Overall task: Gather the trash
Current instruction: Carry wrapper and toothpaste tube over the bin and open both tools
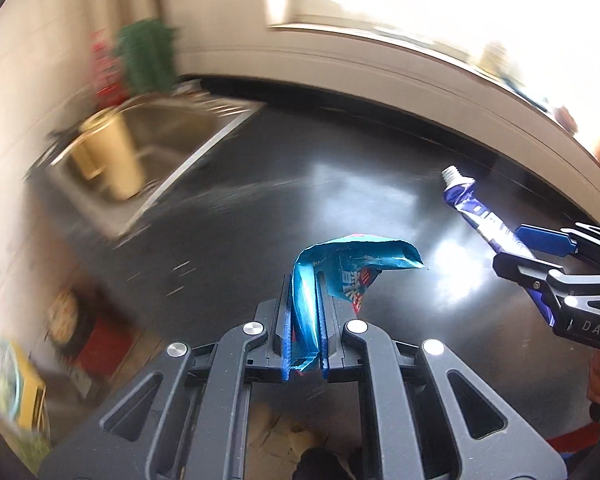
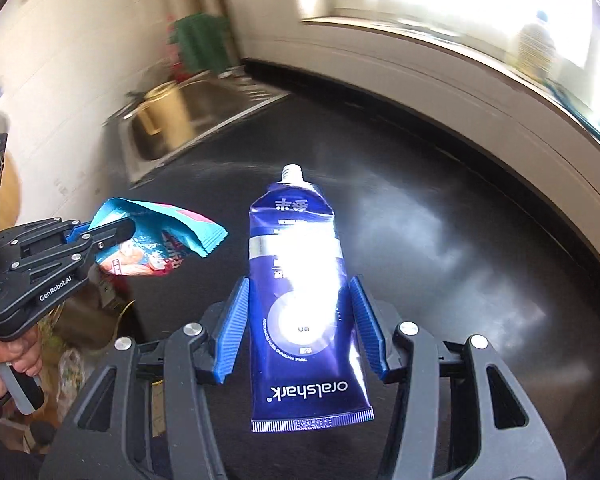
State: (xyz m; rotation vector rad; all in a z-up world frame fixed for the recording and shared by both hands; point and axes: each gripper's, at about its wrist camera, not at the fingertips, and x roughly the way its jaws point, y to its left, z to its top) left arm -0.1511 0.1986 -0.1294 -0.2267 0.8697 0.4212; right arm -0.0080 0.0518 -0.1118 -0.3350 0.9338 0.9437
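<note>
- The left gripper (image 1: pixel 305 320) has its blue pads pressed tight together on a crumpled teal snack wrapper (image 1: pixel 352 268), which sticks up and flops to the right above the jaws
- The right gripper (image 2: pixel 298 328) holds a dark blue toothpaste tube (image 2: pixel 300 280) by its edges, the pads against either side of the tube's body; the tube has no cap and its white threaded nozzle points away from the hand
- Both pieces of trash are up in the air over a glossy black countertop (image 1: pixel 360 168), held near each other, the wrapper to the left of the tube
- Off to the left a steel sink (image 1: pixel 172 136) is set into the counter with a brass-coloured cup (image 1: pixel 116 160) standing in it, all smeared by blur
- A hand (image 2: pixel 8 360) grips the left gripper's handle
- Bright window light glares off the counter and the tube's face
</note>
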